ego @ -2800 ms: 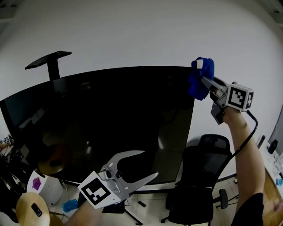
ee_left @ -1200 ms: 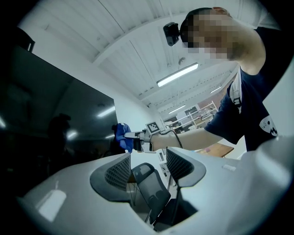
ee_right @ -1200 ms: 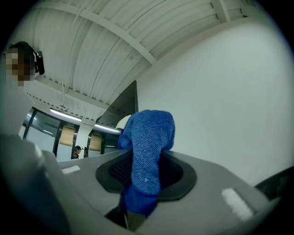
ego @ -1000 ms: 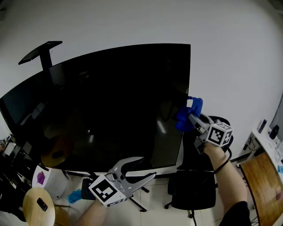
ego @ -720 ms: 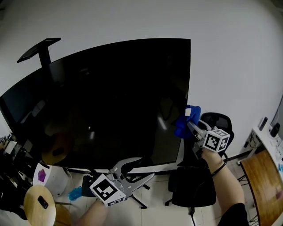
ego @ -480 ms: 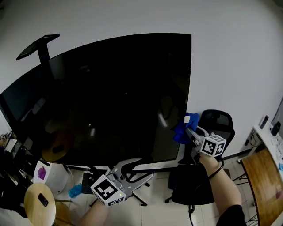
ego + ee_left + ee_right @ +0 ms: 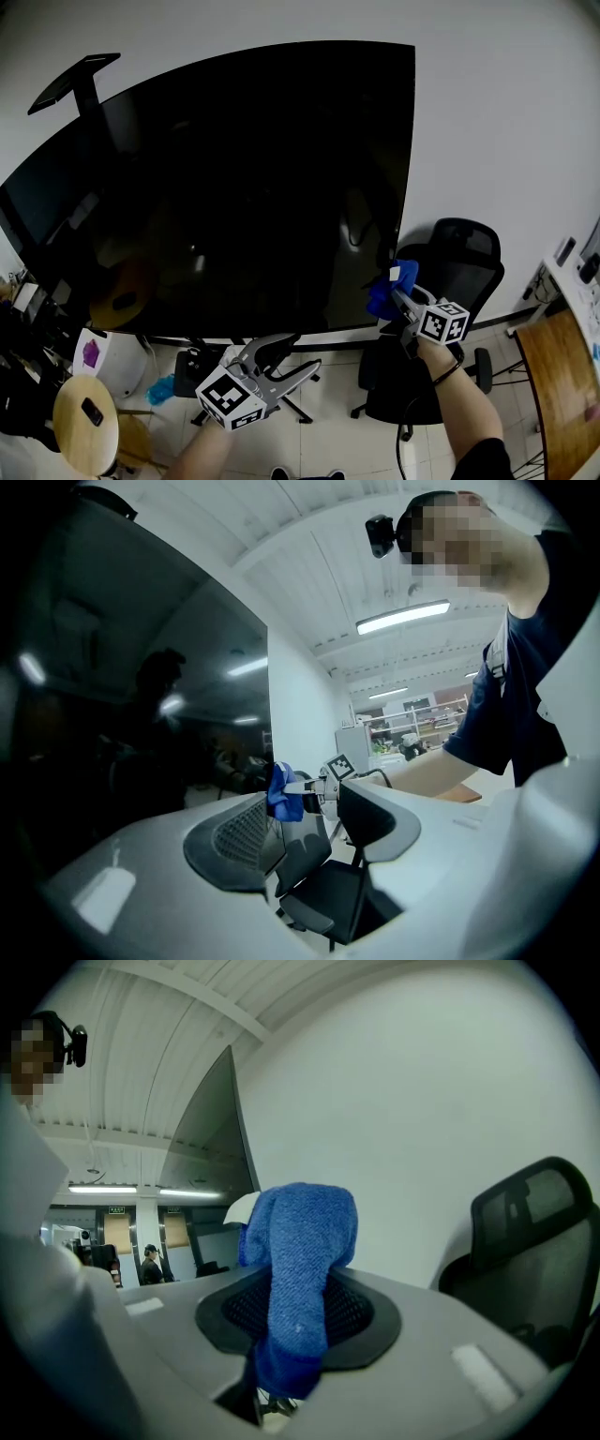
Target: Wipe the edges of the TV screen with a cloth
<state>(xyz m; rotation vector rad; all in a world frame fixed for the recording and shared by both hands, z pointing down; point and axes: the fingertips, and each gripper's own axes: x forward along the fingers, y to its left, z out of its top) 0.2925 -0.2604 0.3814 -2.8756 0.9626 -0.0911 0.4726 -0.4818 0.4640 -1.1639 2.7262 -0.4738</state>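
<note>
A large black TV screen (image 7: 234, 187) fills the head view on a stand. My right gripper (image 7: 394, 292) is shut on a blue cloth (image 7: 384, 292) and holds it against the screen's right edge near the bottom corner. In the right gripper view the blue cloth (image 7: 300, 1269) drapes between the jaws beside the screen's edge (image 7: 230, 1138). My left gripper (image 7: 286, 361) hangs below the screen's bottom edge, open and empty. In the left gripper view the screen (image 7: 112, 696) lies on the left, with the blue cloth (image 7: 281, 794) at its edge.
A black office chair (image 7: 450, 272) stands right behind the cloth, against the white wall (image 7: 506, 141). The TV stand's legs (image 7: 281, 412) spread on the floor below. At lower left are a round wooden stool (image 7: 80, 436) and a white bin (image 7: 98, 361). A wooden desk corner (image 7: 562, 394) sits at right.
My right gripper has slid the blue cloth down the screen's right edge, from the top corner to near the bottom corner. The left gripper stayed low below the screen.
</note>
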